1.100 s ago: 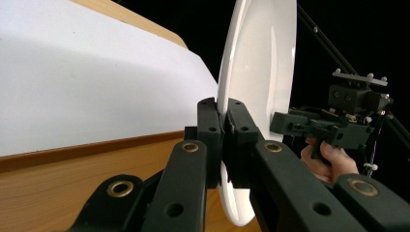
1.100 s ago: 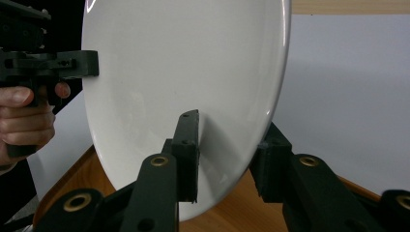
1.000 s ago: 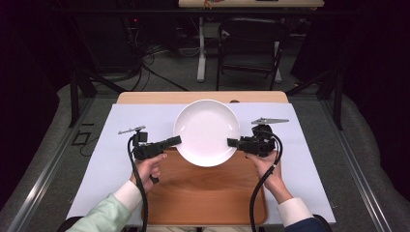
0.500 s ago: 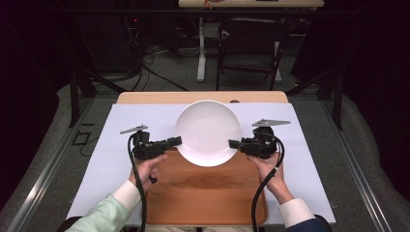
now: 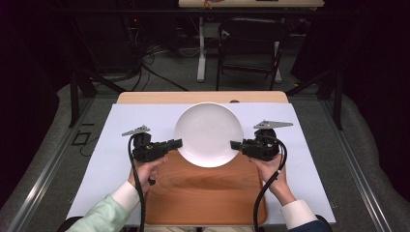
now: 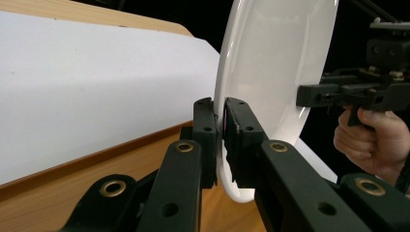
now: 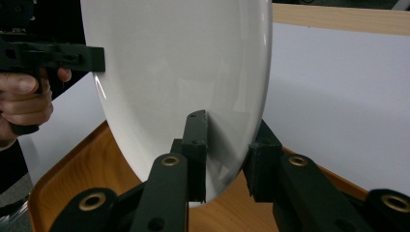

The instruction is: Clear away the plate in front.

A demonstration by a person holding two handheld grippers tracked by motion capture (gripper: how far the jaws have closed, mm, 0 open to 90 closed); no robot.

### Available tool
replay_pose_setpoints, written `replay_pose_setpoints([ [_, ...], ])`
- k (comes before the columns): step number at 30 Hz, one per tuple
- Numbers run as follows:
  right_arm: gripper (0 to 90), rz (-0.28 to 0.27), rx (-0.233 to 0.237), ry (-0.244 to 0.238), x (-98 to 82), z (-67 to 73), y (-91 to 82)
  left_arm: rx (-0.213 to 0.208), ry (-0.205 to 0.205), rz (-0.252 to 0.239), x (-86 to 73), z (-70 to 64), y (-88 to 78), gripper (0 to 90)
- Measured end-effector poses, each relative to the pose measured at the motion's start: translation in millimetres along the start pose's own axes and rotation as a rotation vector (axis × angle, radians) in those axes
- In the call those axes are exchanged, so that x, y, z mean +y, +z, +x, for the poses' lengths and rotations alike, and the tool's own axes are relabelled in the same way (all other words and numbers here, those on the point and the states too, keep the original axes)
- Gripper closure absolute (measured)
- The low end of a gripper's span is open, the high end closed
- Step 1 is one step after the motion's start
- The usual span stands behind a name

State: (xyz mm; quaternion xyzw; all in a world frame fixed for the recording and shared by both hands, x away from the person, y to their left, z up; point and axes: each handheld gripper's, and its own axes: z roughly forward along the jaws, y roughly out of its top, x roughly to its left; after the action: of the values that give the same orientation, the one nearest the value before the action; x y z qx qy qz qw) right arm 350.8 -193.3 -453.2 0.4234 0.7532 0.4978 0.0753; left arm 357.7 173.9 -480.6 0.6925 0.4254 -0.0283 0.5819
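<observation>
The white plate (image 5: 208, 134) hangs level above the wooden desk (image 5: 193, 193) and its white sheet (image 5: 111, 159), carried between both hands. My left gripper (image 6: 218, 140) is clamped on its left rim, my right gripper (image 7: 227, 154) on the opposite rim. Judged step: two-handed transport. Next move calls for matched motion, holding the plate level.

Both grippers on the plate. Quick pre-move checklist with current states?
1. Left gripper clamped on the white plate rim: ok.
2. Right gripper jaws astride the opposite rim: ok; whether they press it, cannot tell.
3. Grips on opposite sides, roughly level: ok.
4. Plate lifted off the table: cannot tell.
5. White sheet around the plate bare of obstacles: ok.
</observation>
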Motion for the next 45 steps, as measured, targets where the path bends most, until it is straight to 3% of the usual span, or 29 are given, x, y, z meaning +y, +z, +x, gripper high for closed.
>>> replay_pose_setpoints([
  [8,74.3,0.003,0.004,-0.02,-0.9,6.2,-0.2,0.015,0.049,0.008,-1.3,-4.8,-8.3,83.2],
  [14,74.7,0.01,0.008,-0.034,-1.8,10.8,-1.1,0.018,0.061,0.016,-3.6,-5.9,-12.4,83.1],
  [45,76.2,0.043,0.048,-0.089,-16.8,36.5,-9.6,0.001,0.062,0.055,-23.0,-13.0,-34.8,82.8],
])
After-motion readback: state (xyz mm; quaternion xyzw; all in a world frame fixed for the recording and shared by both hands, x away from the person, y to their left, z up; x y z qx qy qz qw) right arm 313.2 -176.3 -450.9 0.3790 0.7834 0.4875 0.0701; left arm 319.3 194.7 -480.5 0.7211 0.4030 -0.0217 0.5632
